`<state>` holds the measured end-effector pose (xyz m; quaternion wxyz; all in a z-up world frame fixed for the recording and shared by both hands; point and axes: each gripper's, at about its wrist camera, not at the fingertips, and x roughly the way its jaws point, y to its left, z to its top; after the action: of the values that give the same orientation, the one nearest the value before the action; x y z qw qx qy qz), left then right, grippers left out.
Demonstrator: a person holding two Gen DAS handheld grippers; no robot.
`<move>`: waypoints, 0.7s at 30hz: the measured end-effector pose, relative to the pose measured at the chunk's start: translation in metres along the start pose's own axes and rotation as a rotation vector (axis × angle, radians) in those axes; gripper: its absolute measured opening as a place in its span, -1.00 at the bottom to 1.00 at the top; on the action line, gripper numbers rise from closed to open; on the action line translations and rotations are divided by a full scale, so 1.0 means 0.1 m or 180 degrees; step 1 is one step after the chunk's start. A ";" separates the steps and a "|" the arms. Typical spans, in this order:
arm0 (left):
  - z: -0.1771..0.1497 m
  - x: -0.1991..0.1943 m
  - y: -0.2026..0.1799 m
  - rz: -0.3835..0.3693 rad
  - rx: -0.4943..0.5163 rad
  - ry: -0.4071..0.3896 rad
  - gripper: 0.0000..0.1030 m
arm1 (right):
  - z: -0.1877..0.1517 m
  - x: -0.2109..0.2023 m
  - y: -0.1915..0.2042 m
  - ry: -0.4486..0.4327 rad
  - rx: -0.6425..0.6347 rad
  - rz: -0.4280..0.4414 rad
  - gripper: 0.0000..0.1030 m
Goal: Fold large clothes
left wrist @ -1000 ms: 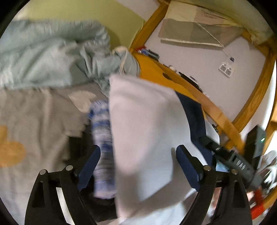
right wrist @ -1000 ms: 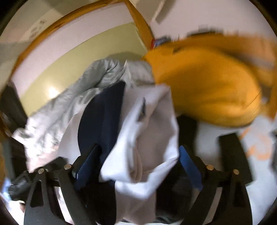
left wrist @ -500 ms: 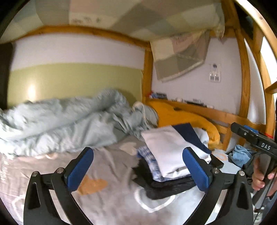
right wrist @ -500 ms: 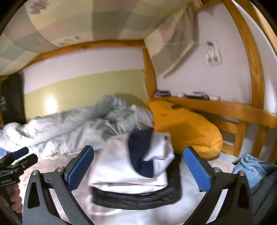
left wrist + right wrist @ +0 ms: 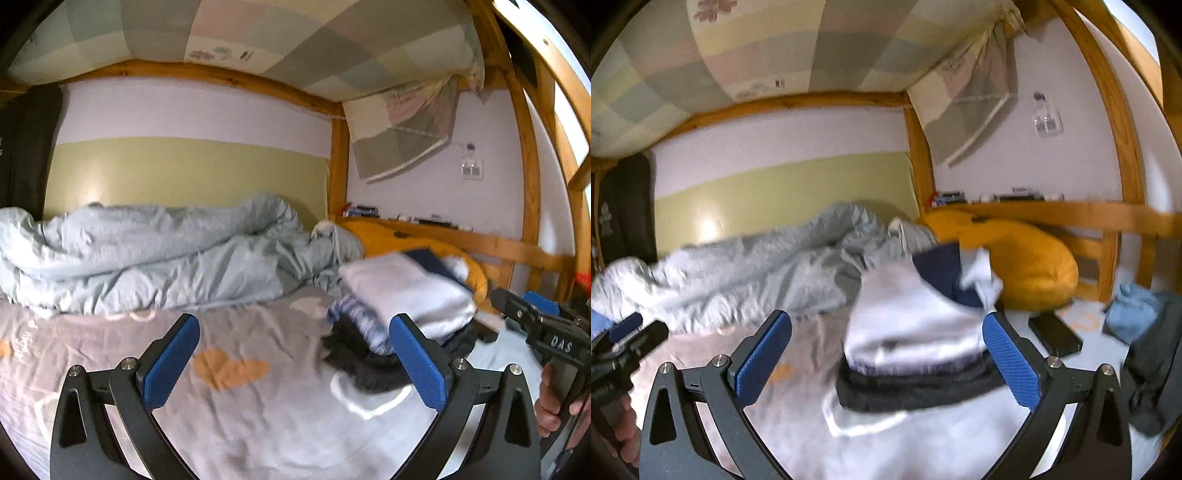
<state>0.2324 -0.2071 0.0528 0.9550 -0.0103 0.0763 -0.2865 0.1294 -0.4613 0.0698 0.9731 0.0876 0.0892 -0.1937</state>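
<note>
Bed sheet [image 5: 258, 424] bare at 6 o'clock. Folded stack [image 5: 916, 332] resting at 3 o'clock, white garment [image 5: 406, 291] topmost. Left gripper [image 5: 293, 363] and right gripper [image 5: 886, 360] just spread wide, empty, clear of stack. Placement apparently done; next, fetching unfolded clothing.

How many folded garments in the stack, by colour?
White with navy: 1, white top garment, uppermost
Blue-and-white striped: 1, striped garment, under it
Black: 1, black garment, at the bottom
Total: 3 visible; any thinner layer between them can't be told.
</note>
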 end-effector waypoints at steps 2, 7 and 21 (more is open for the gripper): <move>-0.25 0.15 0.05 0.0083 0.0050 0.0039 1.00 | -0.23 0.09 0.04 0.0040 -0.0159 -0.0100 0.99; -0.87 0.62 0.11 0.0258 0.0048 0.0444 0.98 | -0.68 0.41 -0.01 0.0222 -0.0063 -0.0112 0.99; -0.87 0.60 -0.04 0.0245 0.0236 0.0306 0.99 | -0.95 0.59 0.06 0.0345 -0.0203 -0.0193 0.98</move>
<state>0.2667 -0.2408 -0.0408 0.9603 0.0417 0.1117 -0.2524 0.1720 -0.4571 -0.0333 0.9628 0.0641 0.1505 -0.2151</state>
